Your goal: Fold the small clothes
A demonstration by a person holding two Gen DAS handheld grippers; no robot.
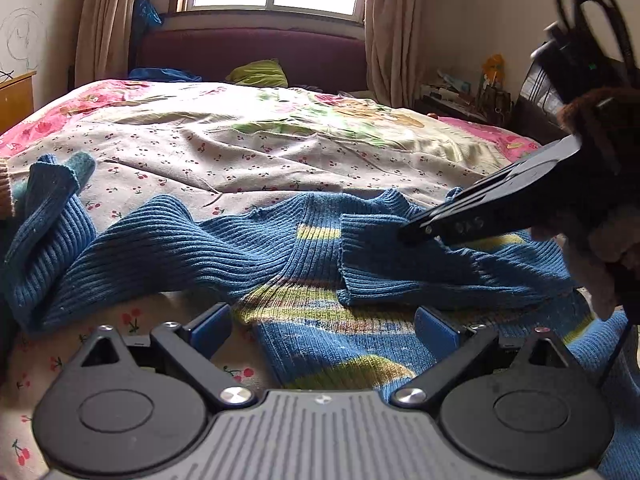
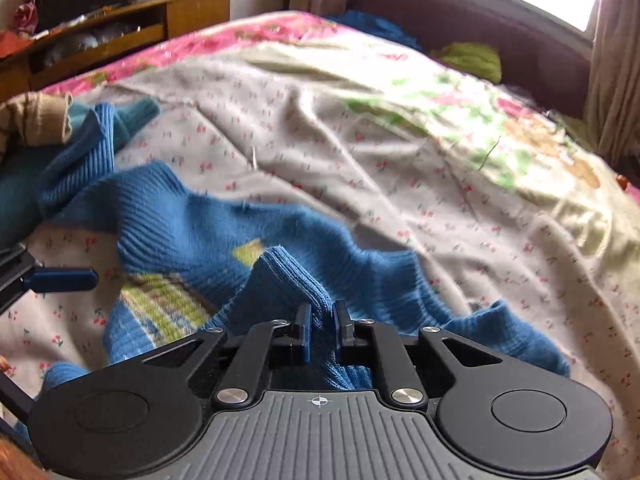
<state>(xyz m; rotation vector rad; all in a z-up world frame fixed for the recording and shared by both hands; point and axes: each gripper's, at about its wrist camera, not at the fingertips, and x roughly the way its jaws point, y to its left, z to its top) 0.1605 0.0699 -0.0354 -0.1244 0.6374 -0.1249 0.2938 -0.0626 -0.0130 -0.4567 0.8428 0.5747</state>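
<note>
A small blue ribbed sweater with yellow-green stripes lies crumpled on the bed, one sleeve trailing left. My left gripper is open just above its striped body, holding nothing. My right gripper is shut on a sleeve cuff of the sweater and lifts it a little. In the left wrist view the right gripper comes in from the right and pins that folded sleeve over the sweater body. A blue finger of the left gripper shows at the left edge of the right wrist view.
The bed has a cherry-print sheet with a pink floral border. A teal garment and a brown one lie at the left. A green pillow sits by the headboard. A wooden desk stands left of the bed, a cluttered nightstand right.
</note>
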